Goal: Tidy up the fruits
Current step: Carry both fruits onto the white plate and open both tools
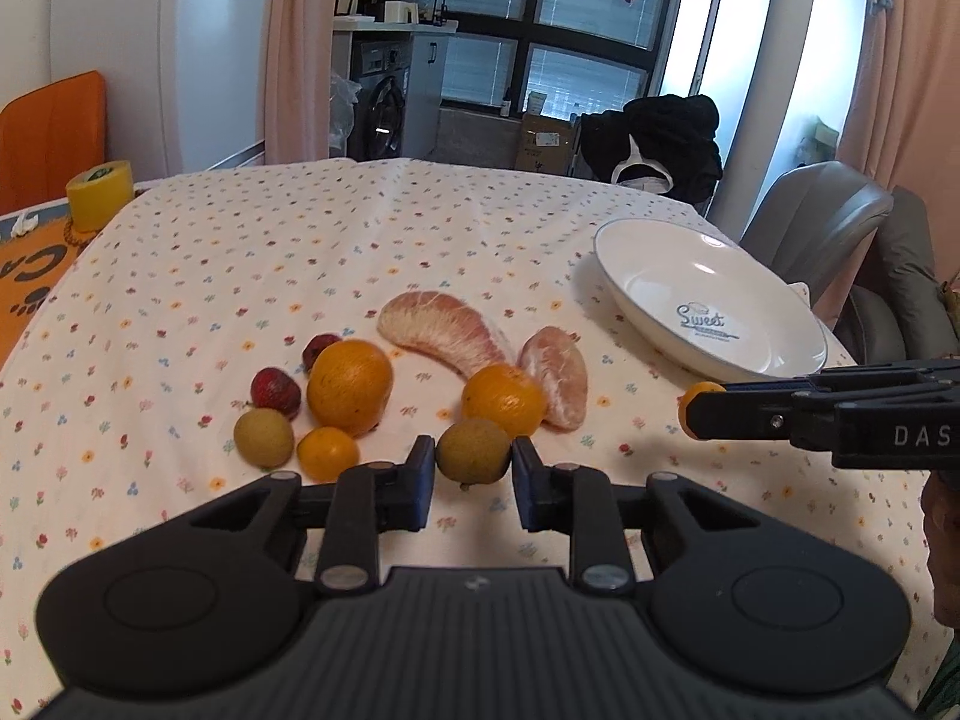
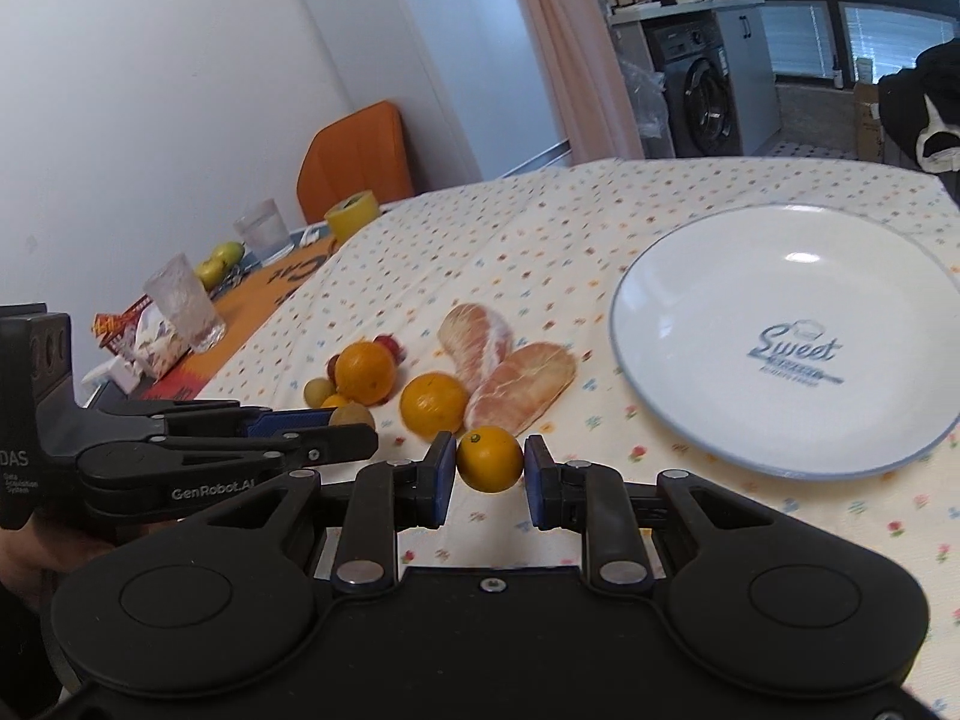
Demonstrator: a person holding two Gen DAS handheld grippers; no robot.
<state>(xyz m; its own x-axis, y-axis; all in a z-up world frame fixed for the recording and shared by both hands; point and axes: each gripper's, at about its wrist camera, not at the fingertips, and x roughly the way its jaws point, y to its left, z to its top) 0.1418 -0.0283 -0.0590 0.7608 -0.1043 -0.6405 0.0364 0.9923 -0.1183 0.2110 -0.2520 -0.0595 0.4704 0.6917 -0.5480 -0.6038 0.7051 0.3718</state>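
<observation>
Now the left gripper [image 1: 473,461] squeezes a brown round fruit [image 1: 474,450], and the right gripper [image 2: 490,461] squeezes a small orange [image 2: 490,458] near the white plate [image 2: 720,456].

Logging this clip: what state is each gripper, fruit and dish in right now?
Left hand-held gripper: shut on brown-green fruit.
Right hand-held gripper: shut on small orange.
Plate: empty, on the tablecloth.
Pomelo segments: peeled, lying on the cloth.
Large orange: unpeeled, on the cloth.
</observation>
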